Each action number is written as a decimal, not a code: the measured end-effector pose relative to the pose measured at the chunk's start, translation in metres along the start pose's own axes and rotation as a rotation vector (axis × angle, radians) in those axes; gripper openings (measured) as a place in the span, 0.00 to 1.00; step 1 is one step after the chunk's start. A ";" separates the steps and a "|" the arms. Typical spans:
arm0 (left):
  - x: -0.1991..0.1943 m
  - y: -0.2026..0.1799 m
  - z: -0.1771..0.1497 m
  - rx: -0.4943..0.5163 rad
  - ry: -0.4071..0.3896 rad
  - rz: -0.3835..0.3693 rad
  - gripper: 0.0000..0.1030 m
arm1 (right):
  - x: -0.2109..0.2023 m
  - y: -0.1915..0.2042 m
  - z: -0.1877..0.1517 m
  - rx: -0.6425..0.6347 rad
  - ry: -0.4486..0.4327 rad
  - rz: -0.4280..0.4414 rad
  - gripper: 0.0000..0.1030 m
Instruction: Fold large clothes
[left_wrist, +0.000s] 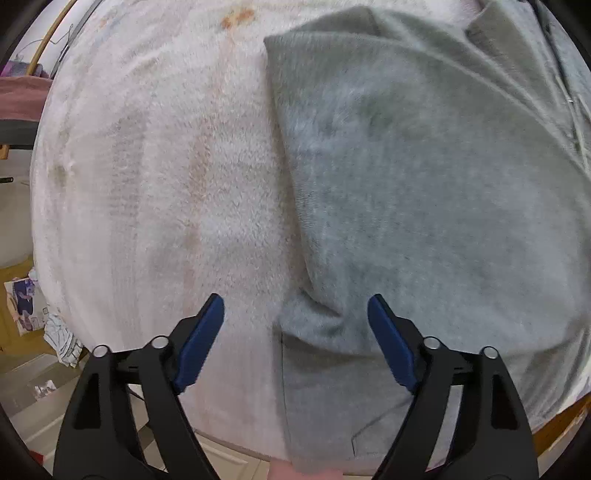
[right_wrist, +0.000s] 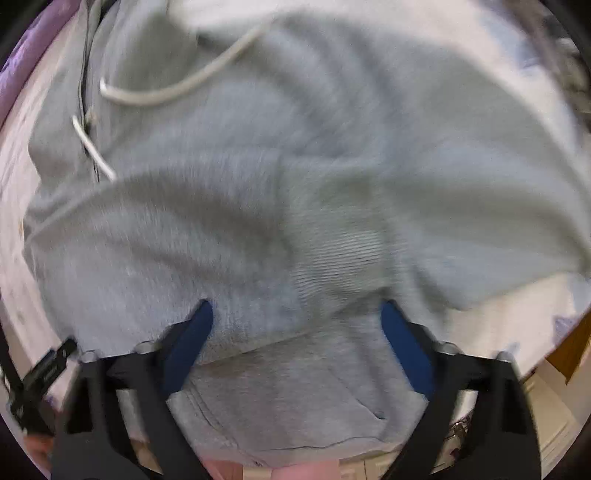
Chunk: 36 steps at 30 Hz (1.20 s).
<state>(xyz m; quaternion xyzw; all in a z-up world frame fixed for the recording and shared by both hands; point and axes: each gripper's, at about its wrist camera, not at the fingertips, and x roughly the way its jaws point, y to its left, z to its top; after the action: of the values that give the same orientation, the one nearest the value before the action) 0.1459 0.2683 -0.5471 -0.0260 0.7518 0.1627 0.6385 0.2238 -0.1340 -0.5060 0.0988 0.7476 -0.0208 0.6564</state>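
Hoodie (right_wrist: 295, 206), grey, zip-front, lies between and beneath your spread blue pads (right_wrist: 192, 339): your right gripper (right_wrist: 297, 314) stands wide open over a ribbed cuff (right_wrist: 340, 251) and a folded sleeve, gripping nothing. Your left gripper (left_wrist: 295, 314) is likewise wide apart, empty, straddling the garment's left edge. White drawstring (right_wrist: 177, 92) curls beyond. All rests on a pale fleece blanket (left_wrist: 159, 177); floor clutter at left.
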 end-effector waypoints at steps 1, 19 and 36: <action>-0.008 0.000 0.000 0.004 -0.008 -0.001 0.84 | -0.007 0.002 0.000 -0.018 -0.010 0.008 0.87; -0.145 -0.014 -0.046 0.007 -0.104 -0.087 0.86 | -0.132 -0.004 -0.073 -0.028 -0.160 0.044 0.87; -0.278 -0.025 -0.112 0.067 -0.273 -0.122 0.86 | -0.241 -0.007 -0.126 -0.064 -0.303 0.115 0.87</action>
<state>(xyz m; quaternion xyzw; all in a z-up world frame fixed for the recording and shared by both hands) 0.0965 0.1670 -0.2684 -0.0277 0.6600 0.1005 0.7440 0.1278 -0.1498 -0.2521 0.1159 0.6336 0.0260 0.7645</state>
